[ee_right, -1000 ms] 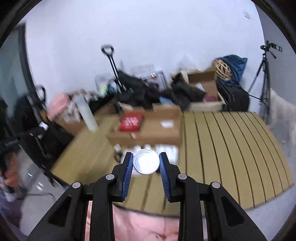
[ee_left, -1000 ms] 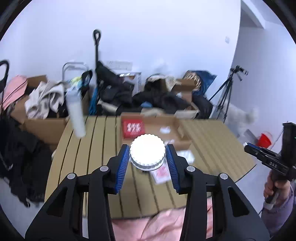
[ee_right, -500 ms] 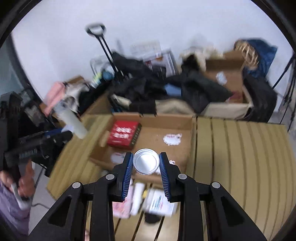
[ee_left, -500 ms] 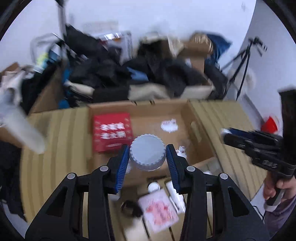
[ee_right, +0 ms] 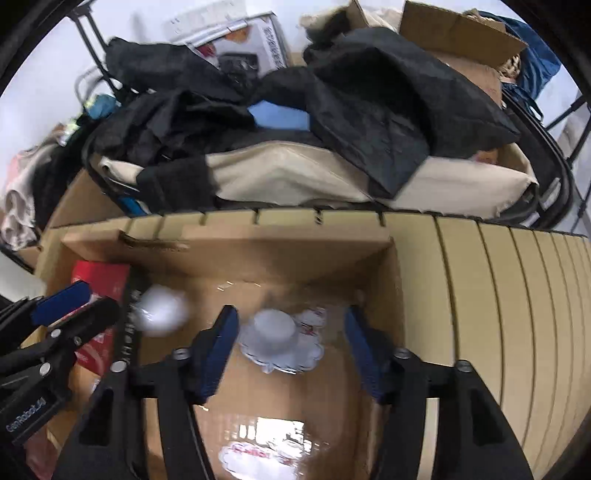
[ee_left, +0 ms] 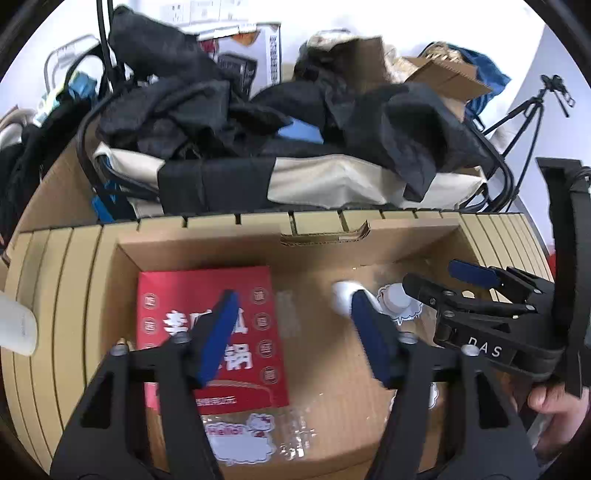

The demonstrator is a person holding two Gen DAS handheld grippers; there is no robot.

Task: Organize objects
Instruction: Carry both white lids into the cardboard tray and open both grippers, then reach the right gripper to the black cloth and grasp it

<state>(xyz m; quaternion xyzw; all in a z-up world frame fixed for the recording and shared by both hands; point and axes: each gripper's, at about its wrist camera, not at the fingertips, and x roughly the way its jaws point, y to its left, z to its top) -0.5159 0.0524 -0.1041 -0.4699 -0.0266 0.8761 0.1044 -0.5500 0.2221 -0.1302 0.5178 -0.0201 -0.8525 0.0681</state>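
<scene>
An open cardboard box (ee_left: 221,251) (ee_right: 258,254) sits on the slatted table, with a red packet (ee_left: 166,295) (ee_right: 99,277) lying in its left half. My left gripper (ee_left: 295,299) (ee_right: 85,302) hangs over the box, jaws opening, nothing between its pads. A blurred white jar (ee_left: 341,299) (ee_right: 162,312) is just off its right finger, down in the box. My right gripper (ee_right: 290,312) (ee_left: 432,275) is also opening over the box's right half. A small white jar (ee_right: 275,325) (ee_left: 397,295) rests below and between its fingers on a sticker, untouched by the pads.
Behind the box lie black clothes on a cream bag (ee_left: 332,184) (ee_right: 295,173) and more cardboard boxes (ee_right: 458,33). A white cylinder (ee_left: 14,325) stands at the table's left edge. The slatted table (ee_right: 498,295) extends right. A tripod (ee_left: 528,110) stands far right.
Both grippers came down and forward from above the table to just over the box. Each had been shut on a white jar; both jaws have spread and the jars have left the pads.
</scene>
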